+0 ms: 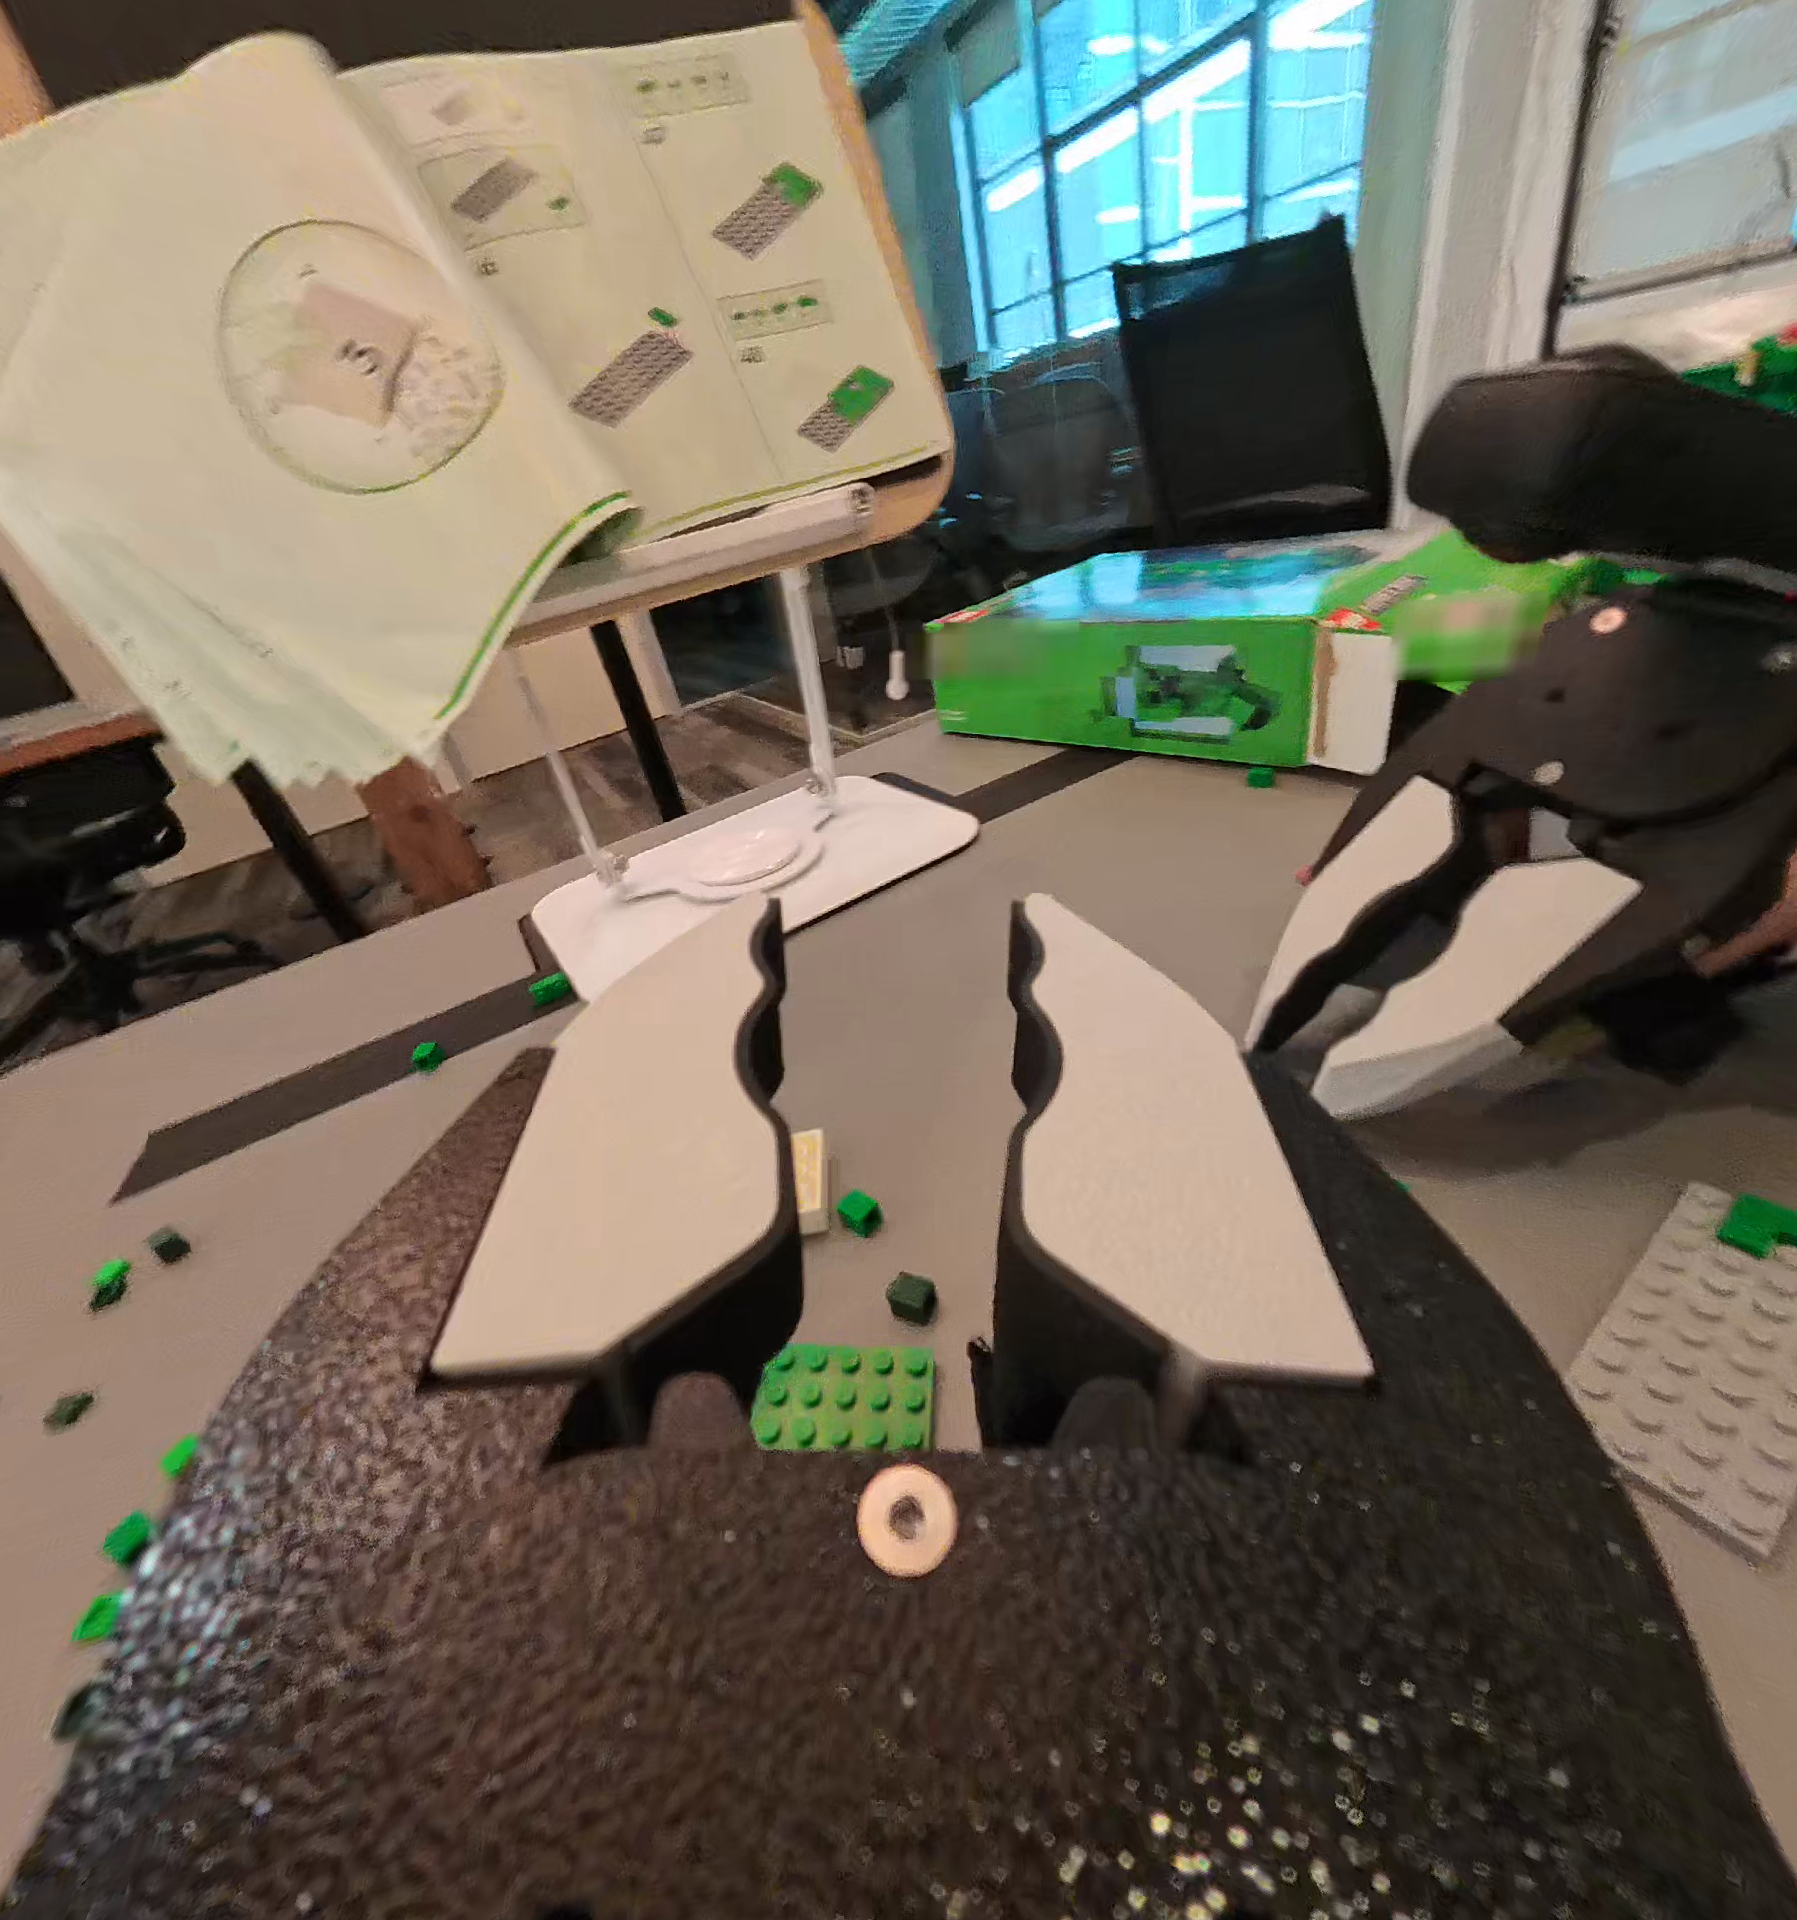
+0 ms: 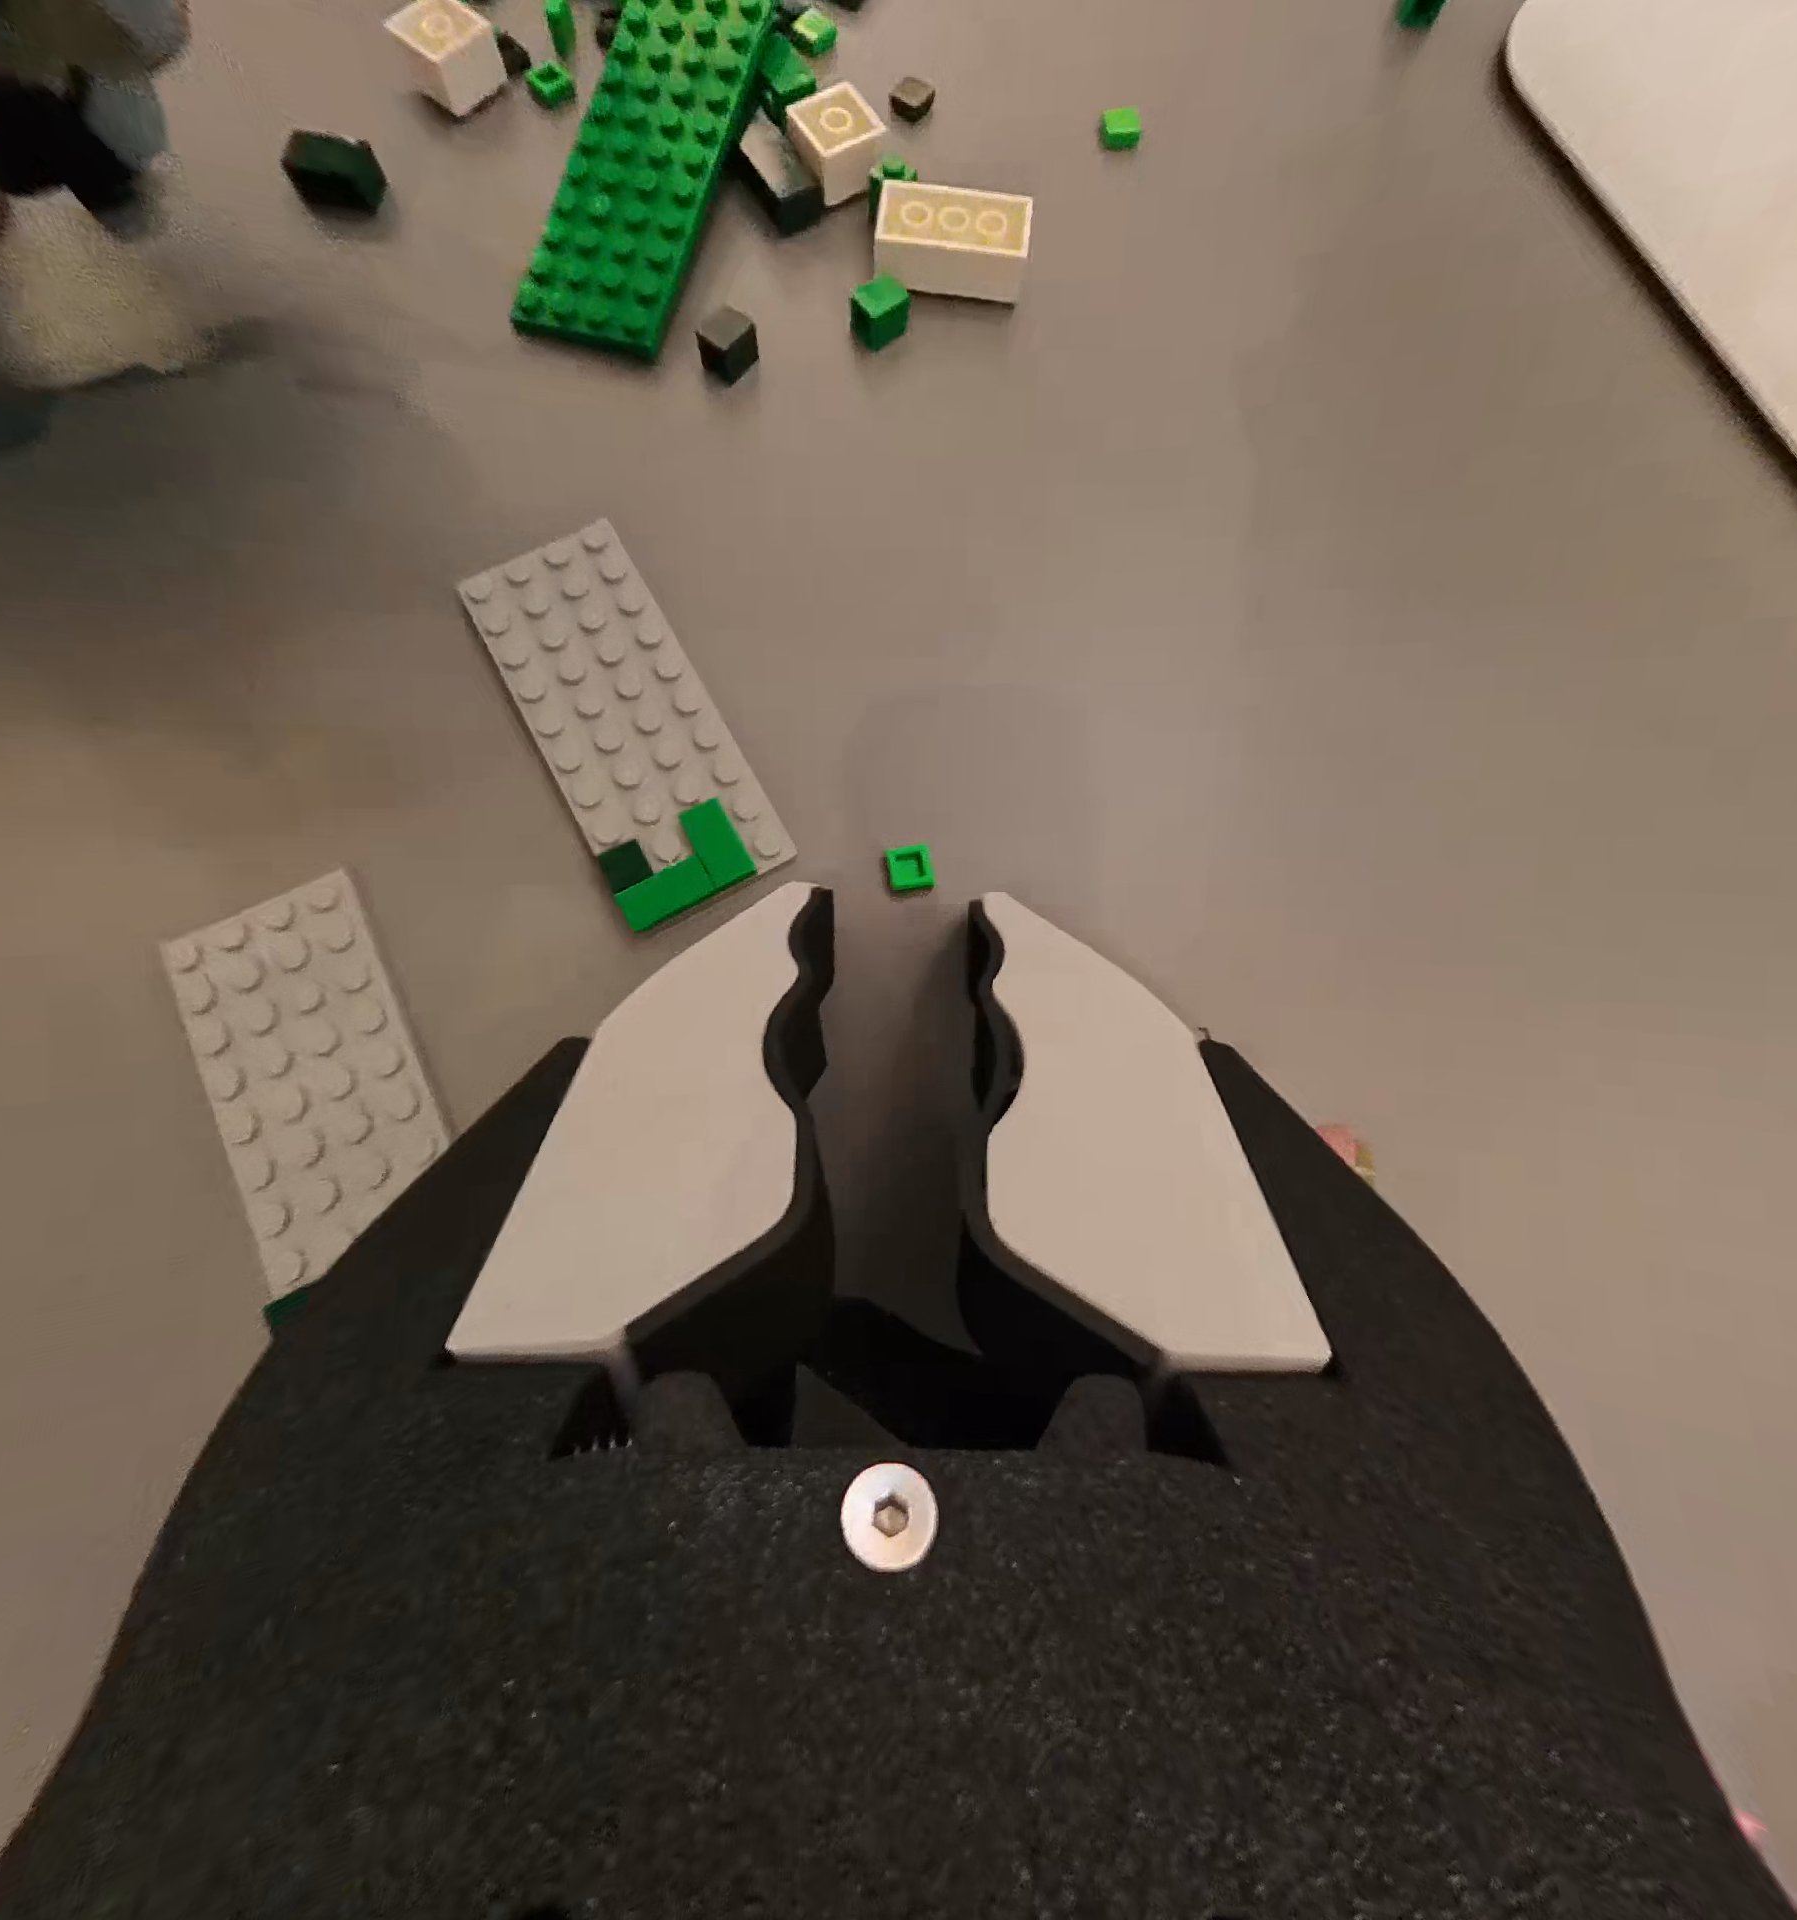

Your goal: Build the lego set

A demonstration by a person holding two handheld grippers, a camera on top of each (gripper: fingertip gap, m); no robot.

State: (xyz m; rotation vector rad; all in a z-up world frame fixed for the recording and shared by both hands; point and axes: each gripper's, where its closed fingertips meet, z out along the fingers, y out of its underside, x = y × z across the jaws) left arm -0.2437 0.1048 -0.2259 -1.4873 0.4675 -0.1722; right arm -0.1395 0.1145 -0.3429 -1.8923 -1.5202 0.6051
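My left gripper [image 1: 892, 925] is open and empty above the grey table, over a green studded plate [image 1: 844, 1397] and small green pieces [image 1: 859, 1211]. My right gripper [image 2: 899, 906] is open and empty, its tips just short of a small green tile [image 2: 908, 869]. It also shows in the left wrist view [image 1: 1278, 1049] at the right, tips down near the table. A grey plate [image 2: 613, 707] with green tiles [image 2: 688, 868] on its near end lies left of the right gripper; it shows in the left wrist view [image 1: 1704, 1371] too. A second grey plate [image 2: 296, 1081] lies farther left.
A long green plate [image 2: 645, 177], white bricks [image 2: 951, 239] and small dark and green pieces lie at the far side in the right wrist view. An open instruction booklet [image 1: 374, 343] sits on a white stand [image 1: 759, 873]. A green set box [image 1: 1154, 655] lies behind. Across from one pair of fingers to the other is roughly 15 cm. My right gripper is the nearer one to the grey plate [image 2: 613, 707]: about 5 cm, against 12 cm.
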